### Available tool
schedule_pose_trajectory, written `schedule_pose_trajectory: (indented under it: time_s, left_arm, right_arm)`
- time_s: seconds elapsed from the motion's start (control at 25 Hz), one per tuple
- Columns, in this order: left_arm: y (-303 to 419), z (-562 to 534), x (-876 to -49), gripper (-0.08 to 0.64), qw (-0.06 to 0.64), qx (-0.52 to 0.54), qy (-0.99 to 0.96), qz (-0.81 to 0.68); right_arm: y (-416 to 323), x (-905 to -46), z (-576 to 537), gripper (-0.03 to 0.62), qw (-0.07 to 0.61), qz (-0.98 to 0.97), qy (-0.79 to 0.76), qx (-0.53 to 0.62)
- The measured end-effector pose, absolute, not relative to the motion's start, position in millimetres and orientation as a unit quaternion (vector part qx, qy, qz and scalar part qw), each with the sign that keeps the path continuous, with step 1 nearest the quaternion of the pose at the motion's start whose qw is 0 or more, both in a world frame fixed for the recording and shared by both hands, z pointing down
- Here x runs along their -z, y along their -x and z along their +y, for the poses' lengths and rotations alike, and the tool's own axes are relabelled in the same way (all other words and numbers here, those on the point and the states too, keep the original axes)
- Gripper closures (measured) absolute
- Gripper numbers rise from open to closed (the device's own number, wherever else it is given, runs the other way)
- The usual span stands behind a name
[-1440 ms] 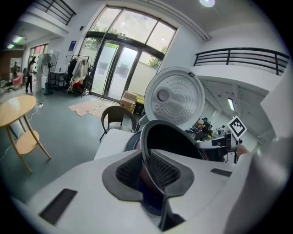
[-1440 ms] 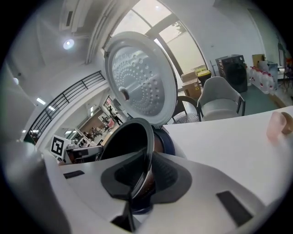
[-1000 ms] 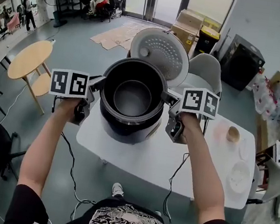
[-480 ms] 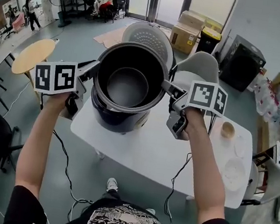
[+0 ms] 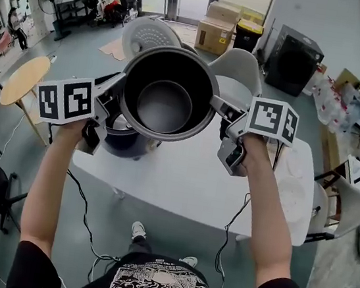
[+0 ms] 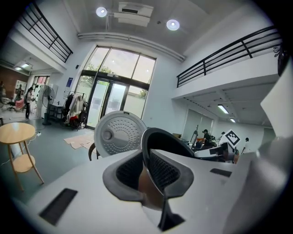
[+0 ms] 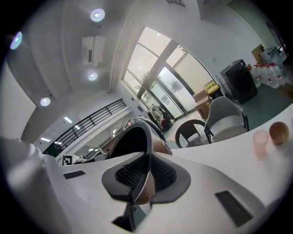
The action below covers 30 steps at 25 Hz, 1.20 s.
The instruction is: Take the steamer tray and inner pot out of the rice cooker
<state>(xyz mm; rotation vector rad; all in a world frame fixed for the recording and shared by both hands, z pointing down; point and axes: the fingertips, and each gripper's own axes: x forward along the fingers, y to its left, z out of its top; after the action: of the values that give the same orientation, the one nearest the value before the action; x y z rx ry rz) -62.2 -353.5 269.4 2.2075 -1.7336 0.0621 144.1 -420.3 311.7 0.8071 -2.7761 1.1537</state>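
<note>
While the person holds a gripper in each hand, the head view shows the dark inner pot (image 5: 167, 95) raised in the air between them, above the white table (image 5: 181, 180). The left gripper (image 5: 119, 93) meets the pot's left rim and the right gripper (image 5: 216, 105) meets its right rim. The rice cooker (image 5: 124, 137) stands on the table, below the pot and to its left, partly covered by it. Its lid (image 5: 148, 36) stands open behind.

Left gripper view: the left gripper (image 6: 149, 170) has both ribbed pads pinched on the thin rim of the inner pot (image 6: 162, 139), one pad on each side of the wall. The perforated lid (image 6: 119, 135) stands beyond.

Right gripper view: the right gripper (image 7: 144, 176) likewise clamps the rim of the inner pot (image 7: 130, 141) between its pads. A pink cup (image 7: 260, 140) and a brown cup (image 7: 278, 132) stand on the table at right.
</note>
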Motion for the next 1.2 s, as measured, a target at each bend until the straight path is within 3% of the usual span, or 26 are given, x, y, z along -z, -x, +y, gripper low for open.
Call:
schedule_pose_trajectory:
  time_s: [0.32,0.76,1.2]
  left_arm:
    - [-31,-396,-273,0.503,0.176,-0.043,-0.82,-0.542]
    - [-189,-472,-414,0.502,0.238,-0.094,-0.848,-0.464]
    - [-215,-501,-541,0.501,0.324,-0.159,-0.828,-0.429]
  right_arm:
    - [-245,-315,-436,0.537,0.004,-0.859,-0.349,-0.375]
    - [-409,-449,-468,0.537,0.02,-0.78,-0.455,-0.429]
    - [-437,-559,-483,0.538,0.069,-0.723,-0.489,-0.483]
